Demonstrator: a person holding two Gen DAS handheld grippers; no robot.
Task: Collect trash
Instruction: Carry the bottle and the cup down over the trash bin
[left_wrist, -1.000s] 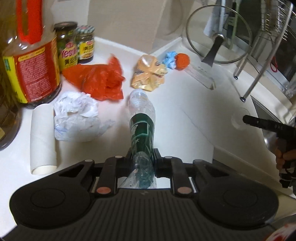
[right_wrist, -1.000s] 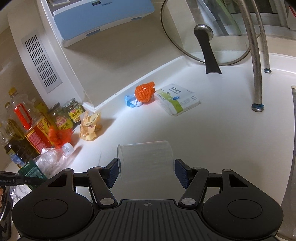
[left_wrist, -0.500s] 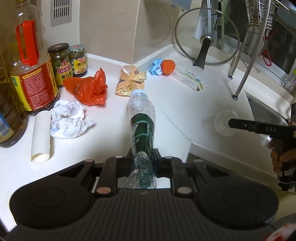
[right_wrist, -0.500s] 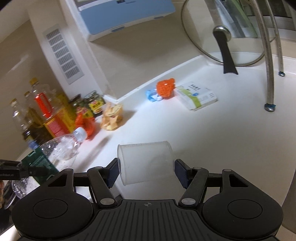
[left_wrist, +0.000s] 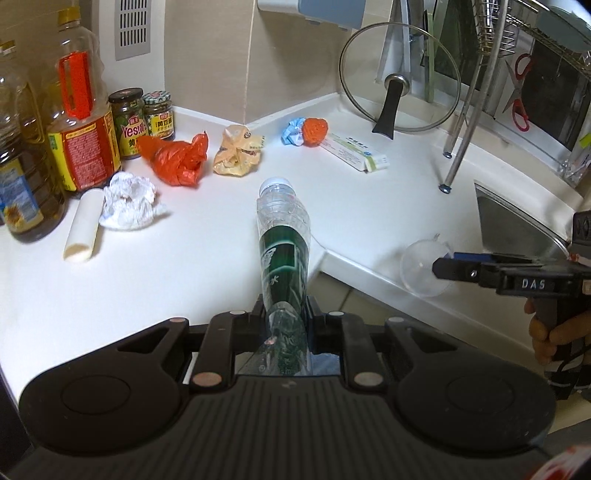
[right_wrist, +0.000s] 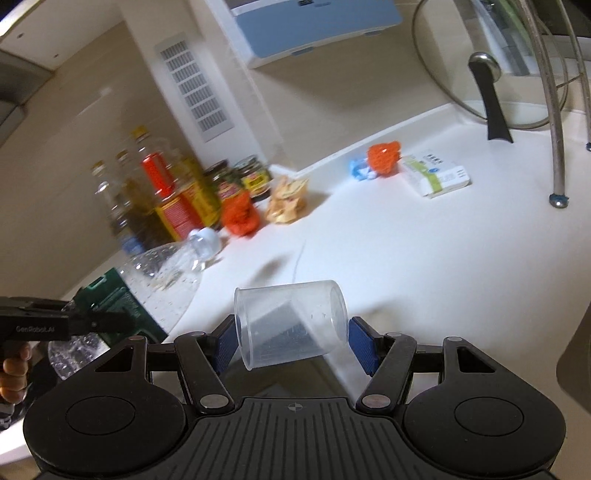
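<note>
**Bottle and cup in hand, five scraps left on the counter**

Left gripper (left_wrist: 286, 317) pinches the bottle (left_wrist: 282, 236) near its base, long axis pointing ahead toward the counter's back corner. Right gripper (right_wrist: 291, 341) holds the cup (right_wrist: 290, 323) sideways between its pads, off the counter's front edge.

Paper wad (left_wrist: 127, 201), tube (left_wrist: 82, 227) and orange bag (left_wrist: 177, 158) lie near the left edge (closer to my left hand). No bin shows, so I can't tell which way to carry.
</note>
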